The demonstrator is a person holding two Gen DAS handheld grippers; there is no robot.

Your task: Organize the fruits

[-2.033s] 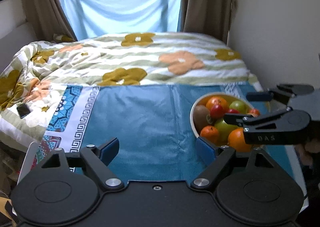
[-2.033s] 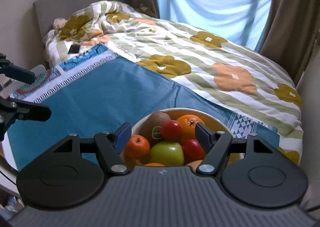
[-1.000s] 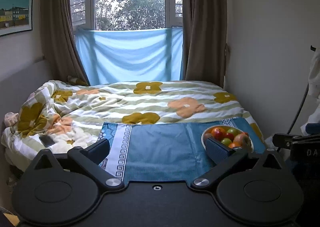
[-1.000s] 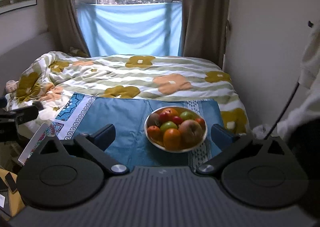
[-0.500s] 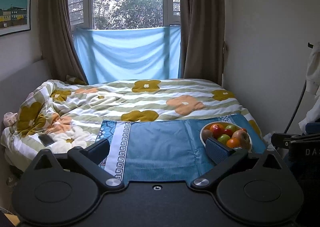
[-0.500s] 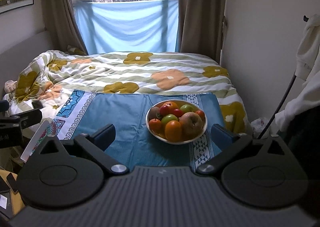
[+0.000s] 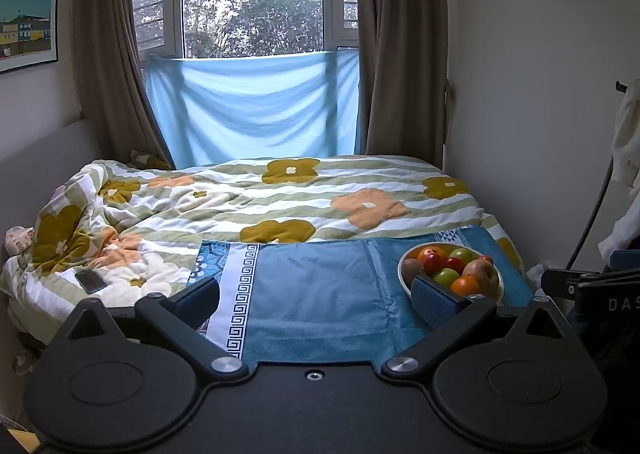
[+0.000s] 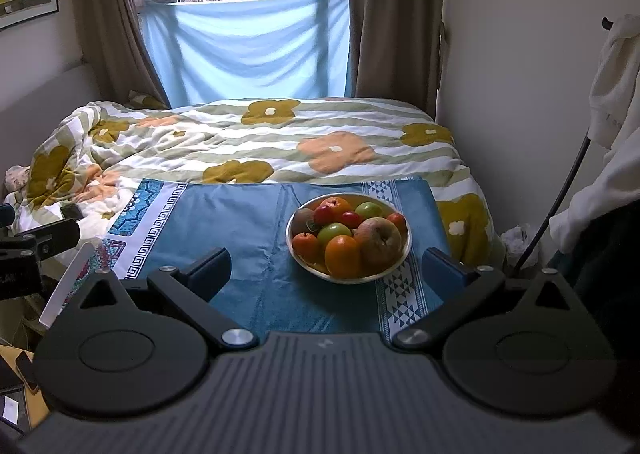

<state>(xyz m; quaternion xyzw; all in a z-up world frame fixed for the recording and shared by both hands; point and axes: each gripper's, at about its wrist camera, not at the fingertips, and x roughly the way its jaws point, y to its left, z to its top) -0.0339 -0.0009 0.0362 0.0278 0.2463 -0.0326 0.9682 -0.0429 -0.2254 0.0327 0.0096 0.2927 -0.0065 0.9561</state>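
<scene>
A white bowl [image 8: 352,277] heaped with several fruits stands on a blue cloth [image 8: 248,230] at the foot of the bed. It holds a large apple [image 8: 378,240], oranges, green apples, small red fruits and a kiwi. The bowl also shows at the right of the left wrist view [image 7: 404,274]. My right gripper [image 8: 326,268] is open and empty, pulled back from the bed, with the bowl between its fingers. My left gripper [image 7: 318,296] is open and empty, to the left of the bowl.
A flowered duvet [image 7: 280,197] covers the bed beyond the cloth. A phone [image 7: 91,280] lies on the duvet at the left. A wall and hanging white clothes [image 8: 612,101] stand at the right. Curtains and a window are at the back.
Both grippers have pulled far back from the bowl and risen, so the whole bed and window now show. The bowl of fruit has stayed in place.
</scene>
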